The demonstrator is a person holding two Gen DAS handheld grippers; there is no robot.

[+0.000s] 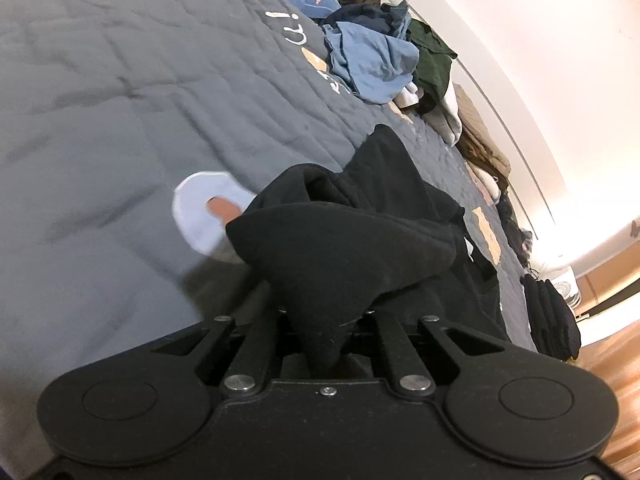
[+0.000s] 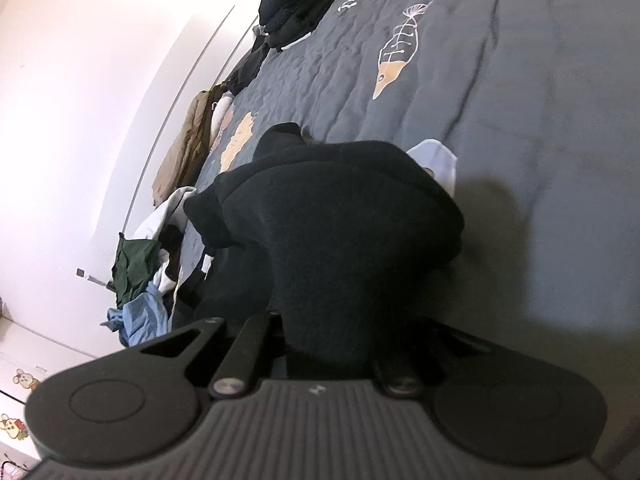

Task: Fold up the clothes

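Observation:
A black garment [image 1: 352, 248] lies bunched on the grey quilted bed cover [image 1: 120, 100]. In the left wrist view, one edge of it is pinched in my left gripper [image 1: 324, 320], which is shut on the cloth. The fabric drapes over the fingertips and hides them. In the right wrist view the same black garment [image 2: 340, 220] is heaped over my right gripper [image 2: 328, 332], which is also shut on a fold of it, its tips covered too. The garment hangs slightly above the bed cover [image 2: 540, 160] between the two grips.
Unfolded clothes lie along the bed's wall side: a blue piece [image 1: 372, 64], a green one [image 1: 432, 60] and a tan one [image 2: 188, 140]. A stack of black clothes [image 1: 552, 316] sits at the bed's end. A pale round patch [image 1: 208, 216] marks the cover beside the garment.

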